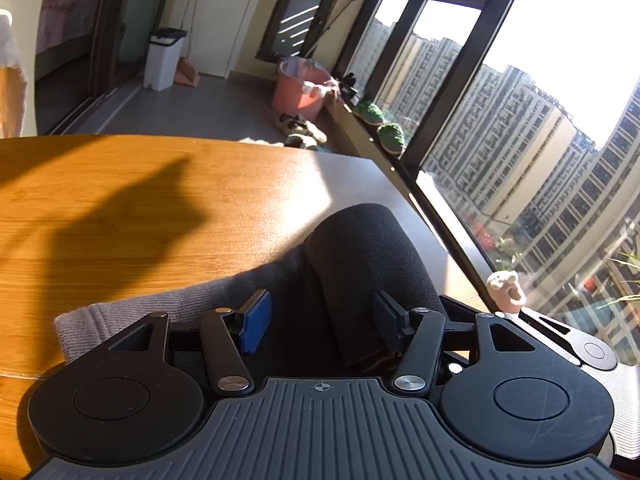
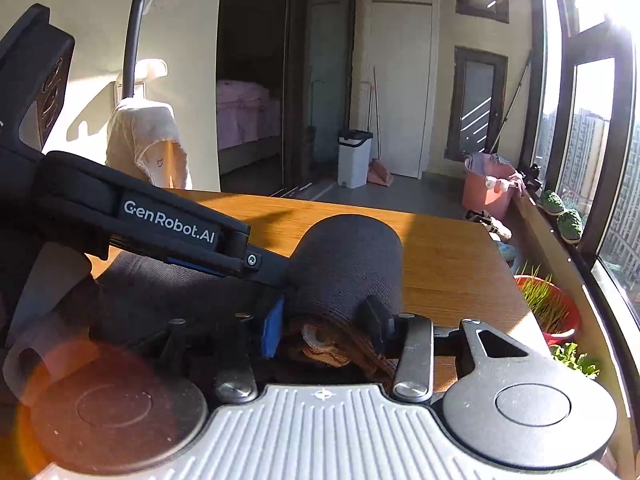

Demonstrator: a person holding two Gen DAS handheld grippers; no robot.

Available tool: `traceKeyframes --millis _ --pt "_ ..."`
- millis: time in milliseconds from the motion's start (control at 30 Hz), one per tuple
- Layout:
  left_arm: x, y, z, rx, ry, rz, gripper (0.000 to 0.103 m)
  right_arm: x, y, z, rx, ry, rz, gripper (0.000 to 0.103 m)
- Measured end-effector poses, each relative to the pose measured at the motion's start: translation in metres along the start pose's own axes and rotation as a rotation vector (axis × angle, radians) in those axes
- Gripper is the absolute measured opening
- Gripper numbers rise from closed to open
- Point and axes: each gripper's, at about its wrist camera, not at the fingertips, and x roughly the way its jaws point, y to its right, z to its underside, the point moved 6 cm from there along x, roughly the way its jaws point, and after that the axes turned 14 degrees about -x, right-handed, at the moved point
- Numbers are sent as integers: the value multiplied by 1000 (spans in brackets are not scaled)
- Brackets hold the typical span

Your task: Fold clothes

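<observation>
A dark knitted garment lies bunched into a thick roll near the right end of the wooden table. Its grey ribbed edge trails to the left. My left gripper is shut on it, with cloth filling the gap between the blue pad and the other pad. In the right wrist view the same roll bulges upward. My right gripper is shut on its near end, where brown lining shows. The left tool's labelled housing reaches in from the left and touches the roll.
The table's right edge runs close to a tall window. A red pot of grass stands beside it. On the floor beyond are a pink bucket, slippers and a white bin. A pale cloth hangs at the left.
</observation>
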Motion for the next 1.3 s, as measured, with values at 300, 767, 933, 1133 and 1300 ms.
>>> traceKeyframes --millis 300,767,933,1133,1300 --pt "-8 4 -7 69 56 -57 68 -16 -9 3 0 30 -49 41" --pt "-16 -44 -15 -68 35 -25 70 8 20 7 424 17 -195 44" --pt "-63 -62 -42 -79 131 -9 77 -14 -44 -27 -67 22 -87 40" --pt "-76 -53 -34 -39 124 11 80 -21 -88 -40 -298 62 -47 48" --pt "-51 -60 -22 -9 95 -76 79 -16 -66 -33 -104 90 -37 88"
